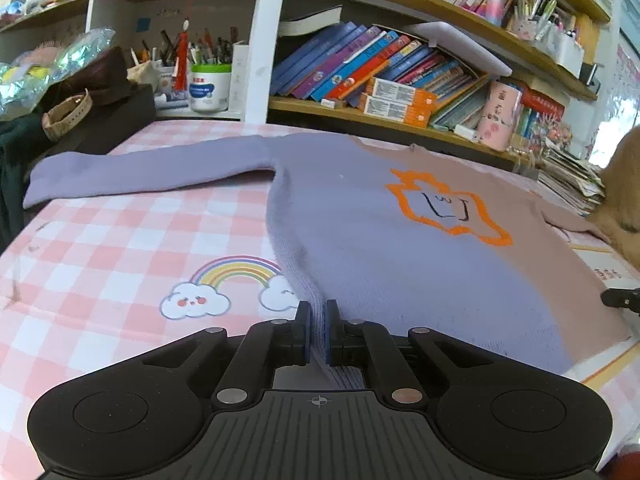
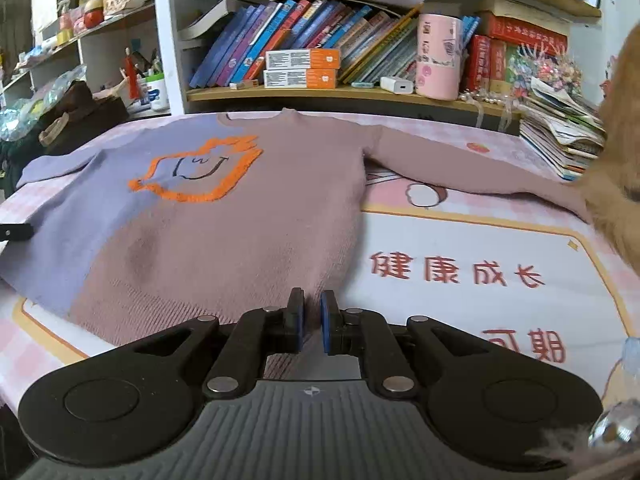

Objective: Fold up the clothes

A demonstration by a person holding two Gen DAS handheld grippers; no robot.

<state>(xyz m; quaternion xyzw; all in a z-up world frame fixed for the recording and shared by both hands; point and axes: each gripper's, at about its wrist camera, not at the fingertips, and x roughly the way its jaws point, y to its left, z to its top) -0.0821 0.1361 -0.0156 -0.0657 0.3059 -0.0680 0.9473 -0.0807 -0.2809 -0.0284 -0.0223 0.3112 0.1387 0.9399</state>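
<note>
1. The left gripper [image 1: 318, 312] is pinching the near hem of the sweater [image 1: 360, 248] at its lilac corner, the knit bunching up between the blue pads.
2. The right gripper [image 2: 311, 303] is clamping the same hem at the pinkish-brown corner, a ridge of fabric sitting between its nearly closed pads.
3. The sweater is lying flat, front up, on the pink checked mat [image 1: 120, 240], hem toward the near edge and collar toward the far edge.
4. An orange outline design [image 1: 448, 212] is showing on the chest, where the two colours are meeting.
5. The lilac sleeve [image 1: 140, 172] is stretching toward the left edge; the brown sleeve [image 2: 472, 168] is reaching toward the right edge.
6. Beyond the far edge, a bookshelf [image 2: 320, 94] is holding leaning books [image 2: 256, 44] and a pink cup [image 2: 438, 56].
</note>
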